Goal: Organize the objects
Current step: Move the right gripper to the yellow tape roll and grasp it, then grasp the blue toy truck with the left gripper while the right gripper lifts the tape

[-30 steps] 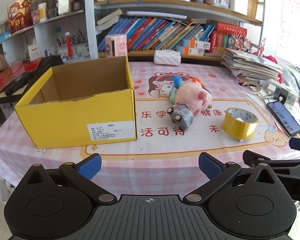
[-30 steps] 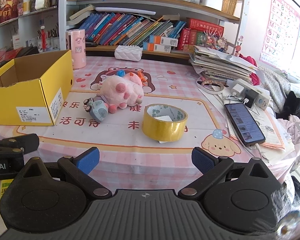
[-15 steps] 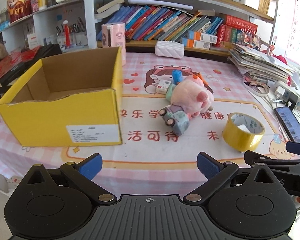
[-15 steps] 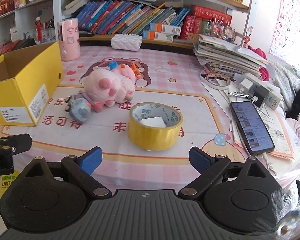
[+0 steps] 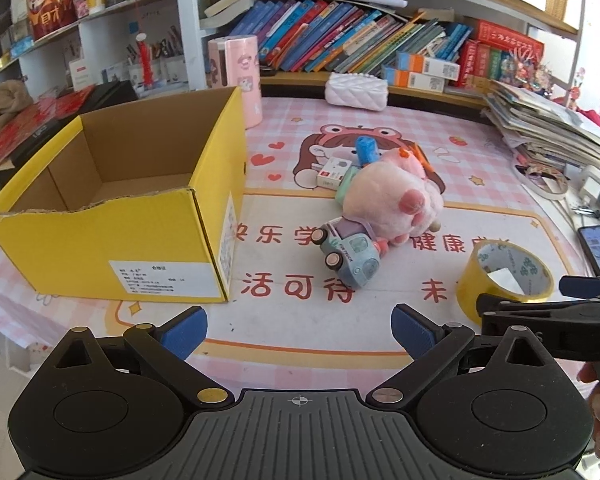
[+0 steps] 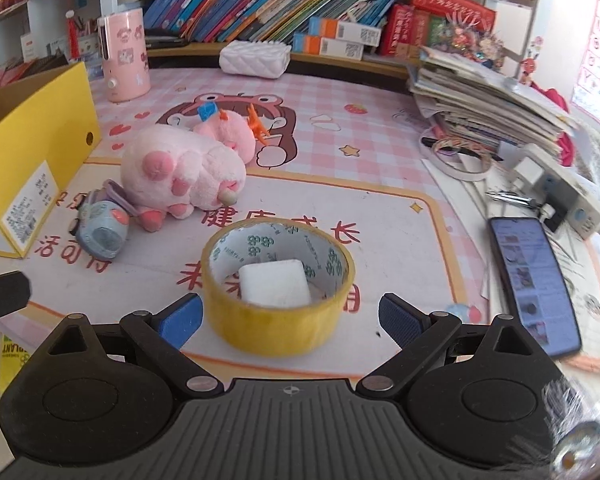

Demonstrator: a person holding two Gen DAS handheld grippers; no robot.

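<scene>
Box (image 5: 116, 216): It is yellow and sits near the left edge of the table (image 5: 480, 152). It is open on top. The part of the inside that shows has nothing in it.

Left claw (image 5: 299, 327): Its two blue tips are spread wide. It holds nothing. It hangs over the near edge of the table, between the box and the tape.

Toy car (image 5: 348, 254): It lies in the middle of the table, touching the plush. It is not in the box.

Plush (image 5: 392, 202): The pink soft toy lies in the middle of the table. A few small things are tucked just behind it: a small white and red box (image 5: 334, 173), a blue piece (image 5: 366, 150) and an orange bit (image 6: 257, 123). None of them is in the yellow box.

Tape (image 6: 278, 304): The yellow roll sits flat near the near edge of the table. A white block (image 6: 274, 286) sits inside its ring.

Right claw (image 6: 290, 320): Its blue tips are spread wide too, one on each side of the tape. They do not touch it yet.

Phone (image 6: 534, 280): It lies by the right edge of the table, next to a pile of papers (image 6: 488, 108).

Done so far: Nothing, I think. The box looks empty.

Left to do: Almost all of it. The tape looks like the first thing to go, since the right claw is around it. Then the plush, the car and the small things likely go in the box too.
</scene>
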